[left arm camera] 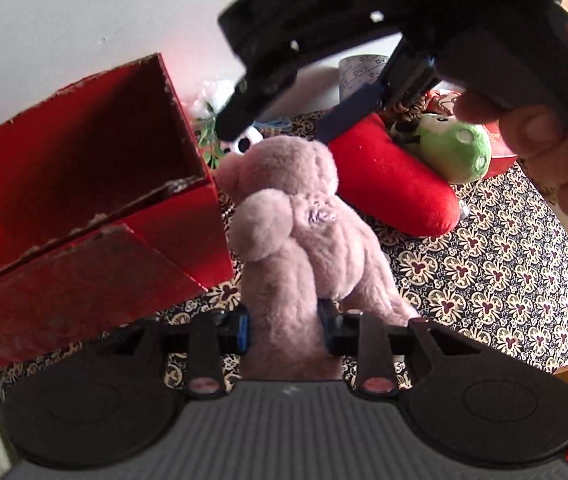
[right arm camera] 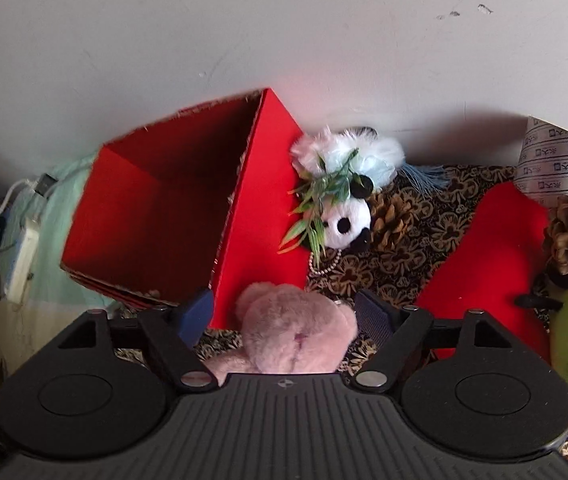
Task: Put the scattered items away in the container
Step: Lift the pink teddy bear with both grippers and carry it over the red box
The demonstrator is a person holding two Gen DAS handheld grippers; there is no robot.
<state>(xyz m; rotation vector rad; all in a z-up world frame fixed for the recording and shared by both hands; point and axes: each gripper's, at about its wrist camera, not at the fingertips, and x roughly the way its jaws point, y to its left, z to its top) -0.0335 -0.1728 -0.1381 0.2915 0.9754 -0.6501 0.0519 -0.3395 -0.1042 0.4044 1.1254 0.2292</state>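
Left wrist view: left gripper pinches the fuzzy pink bear beside the matte red box; right gripper gapes wide.

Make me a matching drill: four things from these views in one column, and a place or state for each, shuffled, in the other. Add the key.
Things
1. pink bear
2. red box
3. panda
4. green plush

States
A. open on top, nothing seen inside
B. lying against the red cushion
C. gripped by the left tongs
D. by the box, under green leaves

Pairs: 1-C, 2-A, 3-D, 4-B
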